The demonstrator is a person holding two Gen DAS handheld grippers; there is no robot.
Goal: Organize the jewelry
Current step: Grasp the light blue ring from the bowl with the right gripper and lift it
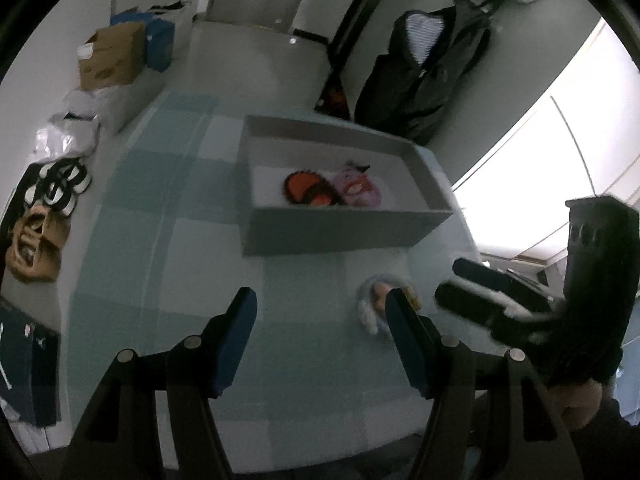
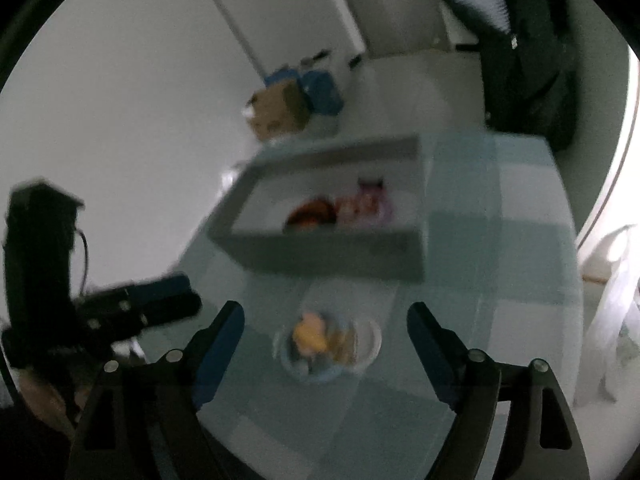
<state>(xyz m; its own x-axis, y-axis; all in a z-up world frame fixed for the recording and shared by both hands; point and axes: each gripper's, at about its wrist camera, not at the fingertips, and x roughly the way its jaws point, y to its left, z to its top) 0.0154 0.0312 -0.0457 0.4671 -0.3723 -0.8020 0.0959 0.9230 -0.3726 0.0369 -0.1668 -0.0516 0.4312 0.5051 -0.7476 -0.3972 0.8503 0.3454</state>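
On checked cloth [image 2: 500,240], nearing bundle [image 2: 328,342] just before box [image 2: 328,252] already holding two pieces, right gripper [image 2: 326,320] spread wide around it untouched, left gripper [image 1: 320,304] apart and empty beside; next needing descent, then closing.

box [image 1: 340,232] on table [image 1: 168,240], two pouches [image 1: 332,188] inside, small dish [image 2: 330,346] before box

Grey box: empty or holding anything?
Not empty. The grey box is open-topped; an orange item and a pink item lie side by side on its white floor.
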